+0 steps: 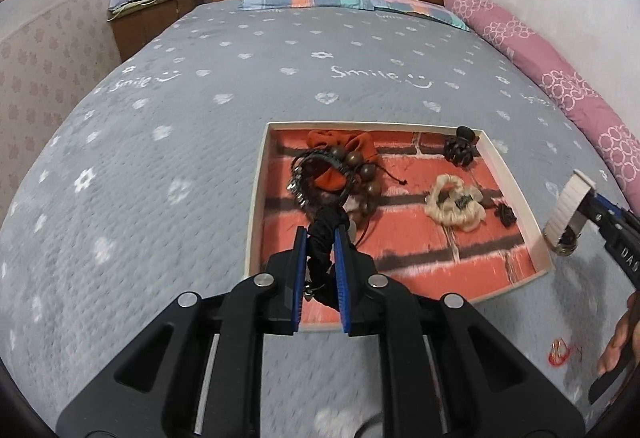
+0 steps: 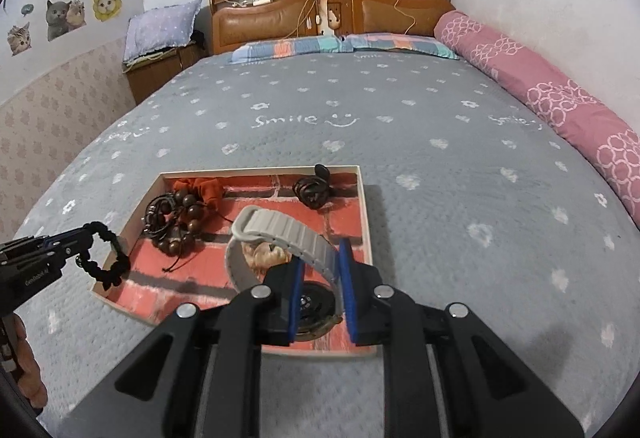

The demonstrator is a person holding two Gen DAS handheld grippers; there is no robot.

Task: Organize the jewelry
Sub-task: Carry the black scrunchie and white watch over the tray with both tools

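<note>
Now we are carrying two pieces at once toward the tray (image 1: 516, 182) on the bed (image 1: 200, 118). Our left gripper (image 1: 320, 258) is pinching a black braided bracelet (image 1: 322, 238), jaws closed on its cord, with the loop hanging off the tips at the tray's near left side. Our right gripper (image 2: 320, 274) is clamping a watch (image 2: 280, 238) by its pale strap, the dark face tucked low between the jaws, hovering over the tray's near right part.

Inside the tray we are seeing wooden beads (image 1: 362, 174) tangled with an orange scrunchie (image 1: 340, 146) at the far left, a cream scrunchie (image 1: 456, 204) in the middle, a black claw clip (image 1: 460, 150) at the far right corner and a small dark piece (image 1: 506, 215) by the right wall. A small red item (image 1: 560, 350) is lying on the bed outside it.

To do this well, we are aiming each piece at bare brick-print floor: the bracelet short of the beads so cords do not snag, the watch clear of the cream scrunchie. We are wanting both low before the jaws part, and parting them one at a time, since the braided loop looks likely to cling to the pads.
</note>
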